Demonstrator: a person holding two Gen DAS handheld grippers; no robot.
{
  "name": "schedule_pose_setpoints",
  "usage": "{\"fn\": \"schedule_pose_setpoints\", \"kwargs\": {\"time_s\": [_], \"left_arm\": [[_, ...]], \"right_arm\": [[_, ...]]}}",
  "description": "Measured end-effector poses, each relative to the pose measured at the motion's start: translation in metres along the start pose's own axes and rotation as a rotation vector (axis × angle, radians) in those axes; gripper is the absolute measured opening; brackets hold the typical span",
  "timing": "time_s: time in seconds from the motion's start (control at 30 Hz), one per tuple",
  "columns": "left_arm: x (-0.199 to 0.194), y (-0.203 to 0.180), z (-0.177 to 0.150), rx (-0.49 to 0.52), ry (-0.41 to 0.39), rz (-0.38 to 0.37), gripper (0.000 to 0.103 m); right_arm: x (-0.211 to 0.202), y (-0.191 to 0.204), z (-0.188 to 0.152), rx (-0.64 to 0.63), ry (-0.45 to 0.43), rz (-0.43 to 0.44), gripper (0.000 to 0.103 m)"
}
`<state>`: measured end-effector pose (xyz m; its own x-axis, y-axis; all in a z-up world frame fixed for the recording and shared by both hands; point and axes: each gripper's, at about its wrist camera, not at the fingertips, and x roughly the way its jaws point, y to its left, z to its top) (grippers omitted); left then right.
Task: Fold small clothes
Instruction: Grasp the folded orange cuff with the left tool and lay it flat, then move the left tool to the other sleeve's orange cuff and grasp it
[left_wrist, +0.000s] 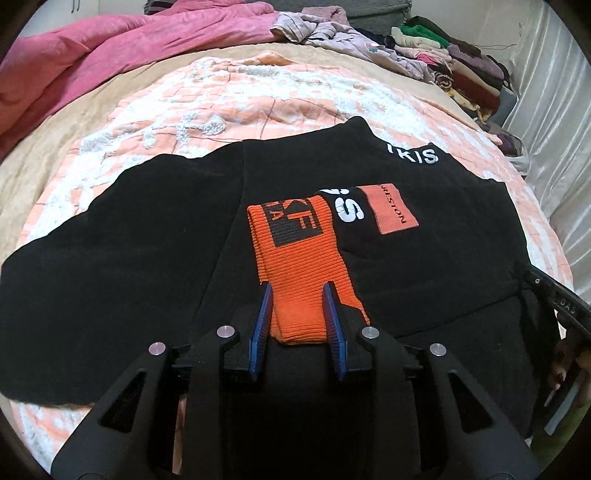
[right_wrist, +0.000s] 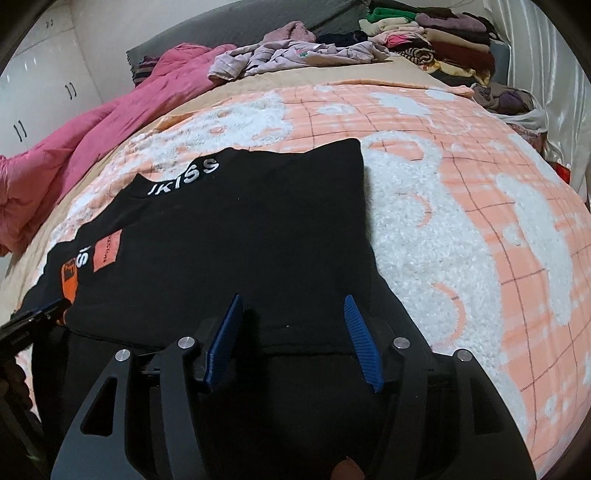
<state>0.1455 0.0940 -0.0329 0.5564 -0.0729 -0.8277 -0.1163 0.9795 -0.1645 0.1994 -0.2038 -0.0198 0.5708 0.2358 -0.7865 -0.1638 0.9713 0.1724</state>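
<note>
A black sweatshirt (left_wrist: 155, 236) with white lettering and an orange patch lies spread on the bed; it also shows in the right wrist view (right_wrist: 258, 236). Its orange ribbed cuff (left_wrist: 299, 254) is folded over the chest. My left gripper (left_wrist: 297, 291) is open, its blue fingers either side of the cuff's near end, not closed on it. My right gripper (right_wrist: 293, 302) is open over the sweatshirt's near hem, close to its right edge. The right gripper's body shows at the right edge of the left wrist view (left_wrist: 554, 295).
The bed has a peach and white fleece blanket (right_wrist: 461, 229). A pink duvet (left_wrist: 110, 62) lies bunched at the far left. Loose lilac clothes (left_wrist: 343, 33) and a stack of folded garments (left_wrist: 465, 62) sit at the far right by a curtain.
</note>
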Motion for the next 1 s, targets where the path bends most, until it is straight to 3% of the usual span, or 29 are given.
{"fn": "schedule_pose_setpoints", "kwargs": {"time_s": [0.33,1.0], "left_arm": [[-0.013,0.003,-0.003,-0.018,-0.007,-0.008,0.026],[-0.060,0.018,-0.010,-0.043,-0.077,0.027,0.075]], "right_arm": [[-0.019,0.003,-0.003,0.001,-0.011,0.009,0.062],[-0.051,0.036,-0.006,-0.032,-0.067,0.055,0.092]]}}
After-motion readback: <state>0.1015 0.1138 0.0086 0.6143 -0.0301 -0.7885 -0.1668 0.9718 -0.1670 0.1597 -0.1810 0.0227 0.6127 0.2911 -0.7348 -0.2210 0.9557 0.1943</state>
